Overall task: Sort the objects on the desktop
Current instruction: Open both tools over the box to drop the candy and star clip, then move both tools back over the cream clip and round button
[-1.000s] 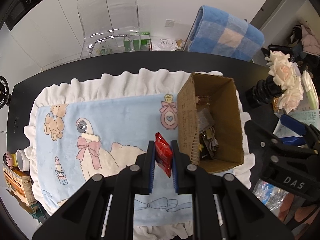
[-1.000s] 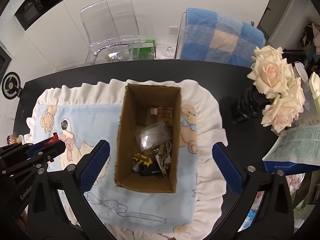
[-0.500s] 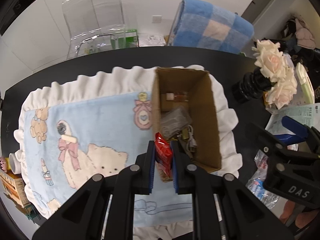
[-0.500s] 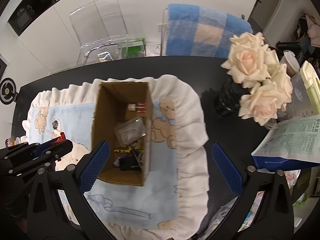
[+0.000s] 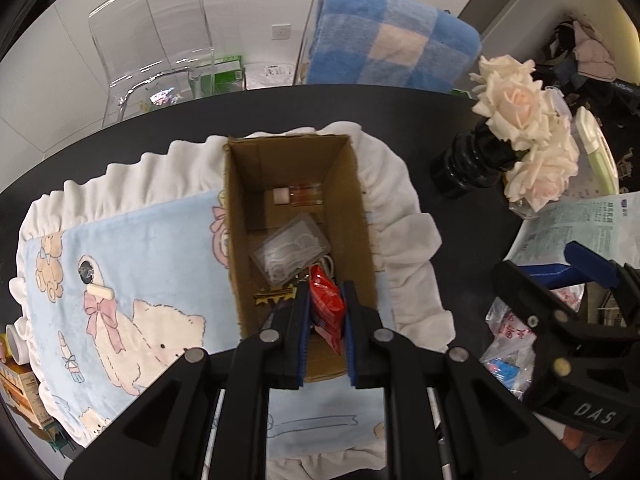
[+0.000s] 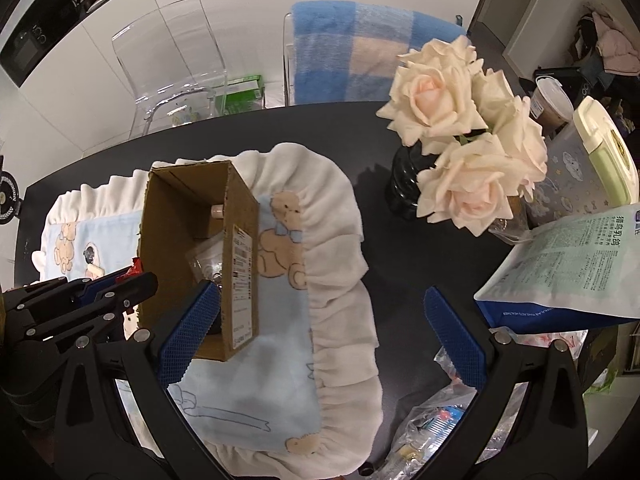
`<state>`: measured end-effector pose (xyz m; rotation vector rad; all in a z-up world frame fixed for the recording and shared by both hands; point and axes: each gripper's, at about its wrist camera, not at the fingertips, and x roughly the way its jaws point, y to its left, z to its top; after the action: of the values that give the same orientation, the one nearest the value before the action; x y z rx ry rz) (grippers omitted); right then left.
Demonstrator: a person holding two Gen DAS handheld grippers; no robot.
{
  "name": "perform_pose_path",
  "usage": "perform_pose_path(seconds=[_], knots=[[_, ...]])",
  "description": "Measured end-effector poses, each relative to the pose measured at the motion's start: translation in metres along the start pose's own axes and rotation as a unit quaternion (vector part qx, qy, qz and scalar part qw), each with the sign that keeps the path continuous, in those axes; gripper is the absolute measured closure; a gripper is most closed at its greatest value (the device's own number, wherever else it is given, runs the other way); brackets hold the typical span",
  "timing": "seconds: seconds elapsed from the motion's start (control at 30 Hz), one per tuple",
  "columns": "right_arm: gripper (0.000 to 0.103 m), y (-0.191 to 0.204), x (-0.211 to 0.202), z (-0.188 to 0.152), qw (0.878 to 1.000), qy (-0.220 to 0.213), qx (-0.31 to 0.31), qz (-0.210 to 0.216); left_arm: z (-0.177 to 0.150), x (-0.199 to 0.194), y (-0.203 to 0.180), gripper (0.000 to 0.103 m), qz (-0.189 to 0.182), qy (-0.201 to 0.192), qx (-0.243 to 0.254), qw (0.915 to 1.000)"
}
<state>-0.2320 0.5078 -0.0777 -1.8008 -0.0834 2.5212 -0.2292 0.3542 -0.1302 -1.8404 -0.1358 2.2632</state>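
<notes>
Black tabletop, frilled blanket (image 5: 132, 240) mid-surface. Left gripper (image 5: 325, 312), jaws clamped on red packet (image 5: 327, 304), has travelled from blanket to above cardboard box (image 5: 236, 216); release next. Right gripper (image 6: 320, 320) jaws wide, empty.

1. Black vase (image 6: 404, 184) with cream roses (image 6: 460, 136) stands near the black table's (image 5: 280, 112) right edge.
2. Clear chair (image 5: 160, 40) and a chair draped with a blue checked blanket (image 5: 392, 40) stand beyond the far edge.
3. Printed pouch (image 6: 572, 264) lies at the right edge.
</notes>
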Motion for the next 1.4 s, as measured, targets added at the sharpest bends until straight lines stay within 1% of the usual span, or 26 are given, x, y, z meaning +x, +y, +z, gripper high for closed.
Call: perform_pose_path(seconds=[0.13,0.17,0.2,0.23,0.27,0.3,0.33,0.37,0.4,0.43,0.5,0.67,0.8,0.97,1.17,1.4], knots=[[0.0,-0.006,-0.002,-0.002,1.0,-0.003,0.008,-0.001,0.0,0.001,-0.006,0.088,-0.001,0.0,0.005,1.0],[0.0,-0.007,-0.003,-0.003,1.0,-0.003,0.009,-0.002,0.0,0.001,-0.006,0.088,0.005,0.0,0.005,1.0],[0.0,-0.008,-0.004,-0.003,1.0,-0.004,0.011,-0.002,0.0,0.001,-0.006,0.087,0.012,0.001,0.006,0.9999],[0.0,-0.009,-0.004,-0.004,1.0,-0.005,0.012,-0.003,0.001,0.001,-0.007,0.083,0.019,0.001,0.006,0.9998],[0.0,-0.01,-0.005,-0.005,1.0,-0.005,0.013,-0.004,0.001,0.001,-0.006,0.078,0.024,0.003,0.006,0.9997],[0.0,-0.01,-0.006,-0.005,1.0,-0.005,0.014,-0.005,0.0,0.002,-0.006,0.067,0.026,0.004,0.006,0.9996],[0.0,-0.011,-0.006,-0.006,1.0,-0.005,0.016,-0.005,0.0,0.002,-0.005,0.052,0.028,0.003,0.008,0.9996],[0.0,-0.011,-0.006,-0.007,1.0,-0.005,0.019,-0.005,0.0,0.002,-0.005,0.045,0.029,0.002,0.009,0.9995],[0.0,-0.011,-0.007,-0.008,1.0,-0.005,0.02,-0.005,-0.001,0.0,-0.004,0.035,0.033,0.0,0.008,0.9994],[0.0,-0.011,-0.007,-0.009,1.0,-0.004,0.021,-0.005,-0.002,-0.001,-0.002,0.03,0.037,-0.002,0.007,0.9993],[0.0,-0.011,-0.008,-0.01,1.0,-0.005,0.024,-0.005,-0.003,-0.003,0.001,0.026,0.038,-0.002,0.005,0.9993],[0.0,-0.006,-0.013,-0.013,1.0,-0.008,0.027,-0.007,-0.004,-0.011,0.006,0.023,0.037,-0.011,0.007,0.9992],[0.0,-0.002,-0.017,-0.016,0.999,-0.01,0.032,-0.009,-0.007,-0.017,0.013,0.015,0.038,-0.016,0.01,0.9991],[0.0,0.011,-0.022,-0.02,0.999,-0.012,0.04,-0.009,-0.013,-0.027,0.028,0.014,0.033,-0.018,0.008,0.9993],[0.0,0.047,-0.031,-0.026,0.999,-0.016,0.031,-0.005,-0.024,-0.044,0.061,0.014,0.043,-0.021,-0.004,0.9989],[0.0,0.107,-0.039,-0.031,1.0,-0.019,0.009,0.007,-0.045,-0.069,0.123,0.014,0.051,-0.026,-0.023,0.9981]])
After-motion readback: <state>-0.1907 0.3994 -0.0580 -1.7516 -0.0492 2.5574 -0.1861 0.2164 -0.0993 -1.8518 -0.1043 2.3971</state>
